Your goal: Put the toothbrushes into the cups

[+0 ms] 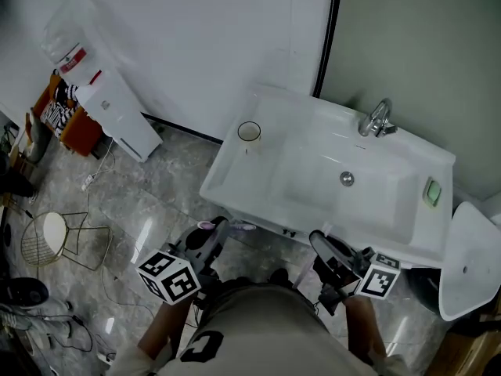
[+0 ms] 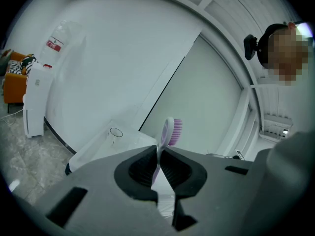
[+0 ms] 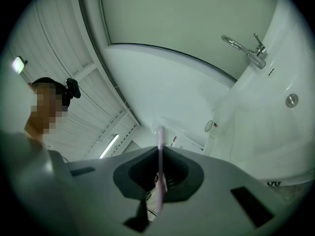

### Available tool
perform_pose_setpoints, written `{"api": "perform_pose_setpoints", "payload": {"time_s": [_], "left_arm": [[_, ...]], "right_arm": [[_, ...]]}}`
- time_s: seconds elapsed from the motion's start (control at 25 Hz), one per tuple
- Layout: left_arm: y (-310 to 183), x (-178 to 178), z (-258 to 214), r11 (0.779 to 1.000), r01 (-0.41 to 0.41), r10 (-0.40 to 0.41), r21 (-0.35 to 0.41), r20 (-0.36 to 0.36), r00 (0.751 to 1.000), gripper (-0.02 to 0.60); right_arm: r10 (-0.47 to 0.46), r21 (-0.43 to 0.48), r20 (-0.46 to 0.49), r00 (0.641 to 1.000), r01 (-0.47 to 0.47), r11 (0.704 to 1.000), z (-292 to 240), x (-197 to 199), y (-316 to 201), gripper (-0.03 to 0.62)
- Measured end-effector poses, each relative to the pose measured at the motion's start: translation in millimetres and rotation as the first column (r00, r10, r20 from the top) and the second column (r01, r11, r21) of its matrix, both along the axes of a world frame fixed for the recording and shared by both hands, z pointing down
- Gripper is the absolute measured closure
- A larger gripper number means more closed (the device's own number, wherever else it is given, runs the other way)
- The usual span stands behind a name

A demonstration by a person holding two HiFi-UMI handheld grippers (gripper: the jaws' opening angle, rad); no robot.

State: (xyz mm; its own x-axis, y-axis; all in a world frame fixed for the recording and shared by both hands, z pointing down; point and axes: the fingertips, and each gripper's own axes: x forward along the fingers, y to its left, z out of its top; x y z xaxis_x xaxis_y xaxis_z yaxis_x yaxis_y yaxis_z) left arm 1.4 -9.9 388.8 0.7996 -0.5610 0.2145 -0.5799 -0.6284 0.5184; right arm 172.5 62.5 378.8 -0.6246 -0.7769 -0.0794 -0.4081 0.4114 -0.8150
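The white toothbrush with purple bristles [image 2: 173,131] is in our left gripper [image 2: 158,150]. The fingers are squeezed tight on its thin handle, and the bristly head sticks up above them. We think we hold it there because the handle is the thin part that the fingers can pinch well.

The pale pink toothbrush [image 3: 159,137] is in our right gripper [image 3: 160,149]. Those fingers are pinched on it too, and its end pokes up past their tips. Each gripper has one brush, so we can carry both at once.

Neither brush is in a cup yet. Both are out in the air in front of the white sink [image 1: 270,178], close to our body. We see only one cup, a small clear round cup [image 1: 249,132]. It stands upright on the flat left side of the sink, beside the bowl, so it looks easy to reach from above. The left gripper is nearer to it. The shiny metal tap [image 1: 378,119] is at the back of the sink, well apart from the cup, so it should not get in our way.
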Motion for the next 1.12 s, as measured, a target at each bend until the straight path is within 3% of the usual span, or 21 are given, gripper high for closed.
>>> {"api": "perform_pose_setpoints", "payload": {"time_s": [0.4, 0.88, 1.12], "left_arm": [[-21.1, 7.1, -10.2, 0.995, 0.082, -0.084, 0.056, 0.042, 0.996, 0.549], [-81.3, 3.7, -1.4, 0.998, 0.030, -0.032, 0.052, 0.027, 0.999, 0.549], [-128.6, -20.2, -1.6, 0.998, 0.028, -0.028, 0.052, 0.005, 1.000, 0.549]], "right_arm": [[-0.004, -0.003, -0.046, 0.999, 0.004, 1.000, 11.9, 32.9, -1.2, 0.586], [0.139, -0.040, -0.087, 0.986, -0.143, 0.989, 15.3, 37.3, -28.7, 0.586], [0.130, -0.058, -0.107, 0.986, -0.137, 0.989, 9.3, 6.8, -64.1, 0.585]]}}
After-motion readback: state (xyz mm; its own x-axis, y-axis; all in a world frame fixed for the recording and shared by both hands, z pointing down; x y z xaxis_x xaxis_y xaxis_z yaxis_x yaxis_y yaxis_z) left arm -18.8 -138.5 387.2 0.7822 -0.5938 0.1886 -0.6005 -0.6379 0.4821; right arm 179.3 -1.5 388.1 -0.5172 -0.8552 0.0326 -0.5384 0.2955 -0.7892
